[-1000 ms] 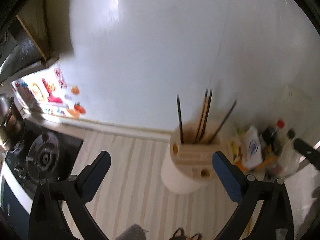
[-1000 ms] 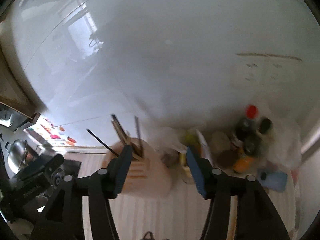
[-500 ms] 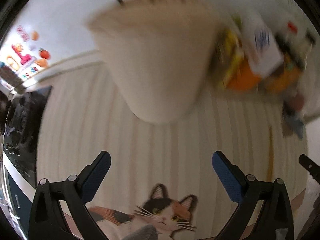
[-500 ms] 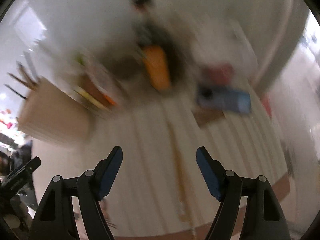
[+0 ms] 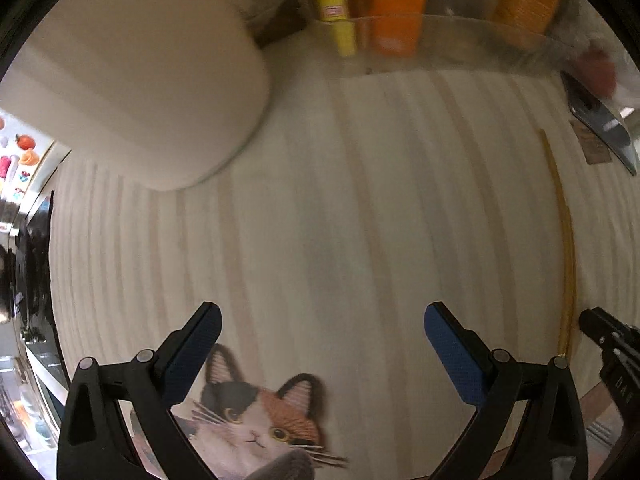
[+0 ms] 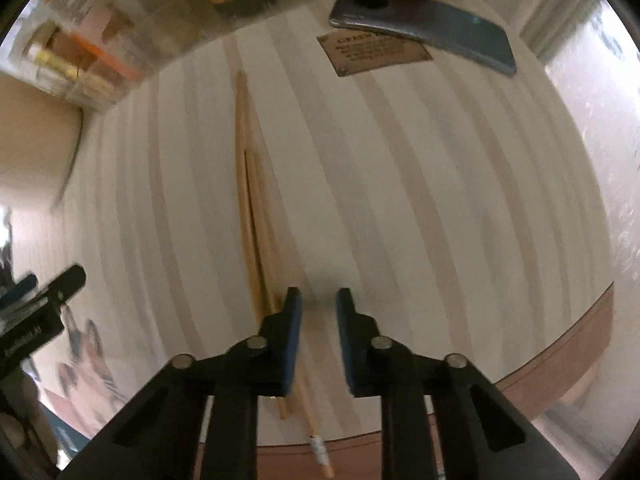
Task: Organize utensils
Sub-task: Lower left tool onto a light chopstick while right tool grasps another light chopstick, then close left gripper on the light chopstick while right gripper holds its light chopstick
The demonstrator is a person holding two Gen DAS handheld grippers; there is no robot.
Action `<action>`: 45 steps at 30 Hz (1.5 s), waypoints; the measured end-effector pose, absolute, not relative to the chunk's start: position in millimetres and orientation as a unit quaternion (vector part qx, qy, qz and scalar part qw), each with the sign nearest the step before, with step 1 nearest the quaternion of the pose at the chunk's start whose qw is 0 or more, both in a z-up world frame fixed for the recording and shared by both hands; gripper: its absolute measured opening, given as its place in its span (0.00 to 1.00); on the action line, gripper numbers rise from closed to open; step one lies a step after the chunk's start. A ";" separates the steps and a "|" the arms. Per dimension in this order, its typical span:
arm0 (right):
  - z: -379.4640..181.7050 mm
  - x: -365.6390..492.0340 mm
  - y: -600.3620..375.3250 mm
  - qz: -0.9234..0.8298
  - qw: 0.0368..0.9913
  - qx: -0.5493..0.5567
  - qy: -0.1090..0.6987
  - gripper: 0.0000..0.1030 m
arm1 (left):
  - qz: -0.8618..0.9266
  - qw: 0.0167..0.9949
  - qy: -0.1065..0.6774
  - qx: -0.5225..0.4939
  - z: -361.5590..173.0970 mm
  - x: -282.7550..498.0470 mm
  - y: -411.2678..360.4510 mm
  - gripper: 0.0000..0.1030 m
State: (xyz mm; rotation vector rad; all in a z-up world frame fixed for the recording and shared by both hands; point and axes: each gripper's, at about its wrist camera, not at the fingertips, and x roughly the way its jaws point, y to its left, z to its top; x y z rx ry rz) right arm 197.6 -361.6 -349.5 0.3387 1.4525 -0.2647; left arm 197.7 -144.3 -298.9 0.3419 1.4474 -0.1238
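A pair of wooden chopsticks (image 6: pixel 250 184) lies lengthwise on the striped cloth, passing under my right gripper's left finger. My right gripper (image 6: pixel 319 304) hovers low over the cloth, jaws a narrow gap apart and empty, just right of the chopsticks. The chopsticks also show in the left wrist view (image 5: pixel 562 232) at the right. My left gripper (image 5: pixel 322 324) is wide open and empty above the cloth. The cream utensil holder (image 5: pixel 136 76) stands at the upper left of it, and shows at the left edge of the right wrist view (image 6: pixel 36 136).
A clear bin of packets (image 5: pixel 396 4) stands at the back. A phone (image 6: pixel 424 24) and a brown card (image 6: pixel 372 54) lie at the back right. A cat picture (image 5: pixel 256 412) is on the cloth near the front edge. A stove (image 5: pixel 28 264) is at far left.
Both grippers have tipped down from the wall and holder to the cloth. My right gripper has narrowed its jaws and come low beside the chopsticks.
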 end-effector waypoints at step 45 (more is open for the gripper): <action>-361.9 167.0 -445.2 -0.156 0.705 0.230 0.653 0.07 | -0.171 0.708 0.665 0.165 -314.2 191.4 -275.4 0.04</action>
